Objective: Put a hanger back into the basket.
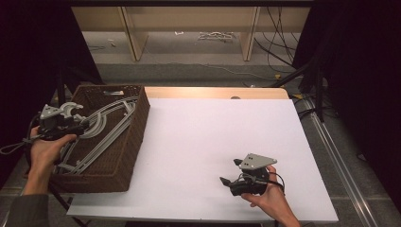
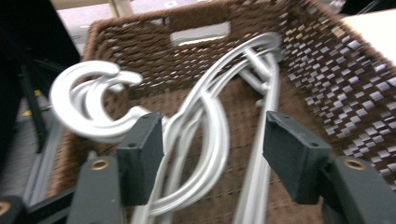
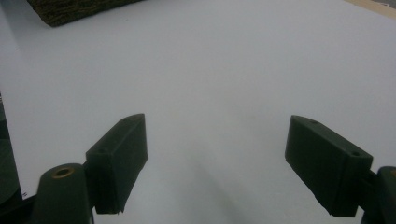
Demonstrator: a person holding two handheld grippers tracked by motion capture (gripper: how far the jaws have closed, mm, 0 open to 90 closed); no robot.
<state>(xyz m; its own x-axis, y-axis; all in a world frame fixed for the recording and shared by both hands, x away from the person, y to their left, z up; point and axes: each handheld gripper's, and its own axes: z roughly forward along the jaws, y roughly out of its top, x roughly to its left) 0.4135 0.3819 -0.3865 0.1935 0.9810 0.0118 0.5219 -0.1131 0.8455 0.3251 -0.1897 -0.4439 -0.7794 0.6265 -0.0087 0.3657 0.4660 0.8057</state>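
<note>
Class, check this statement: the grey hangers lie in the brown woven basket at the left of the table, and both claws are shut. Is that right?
Not quite. The hangers do lie in the basket, but both claws are open: the left claw in the left gripper view, the right claw in the right gripper view.

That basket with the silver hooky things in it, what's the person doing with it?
A person holds a gripper in each hand. The left gripper is over the brown woven basket, jaws open around the grey plastic hangers piled inside, so it looks ready to grab one, though nothing is gripped yet. The right gripper waits low over the bare white table, jaws open and holding nothing.
</note>
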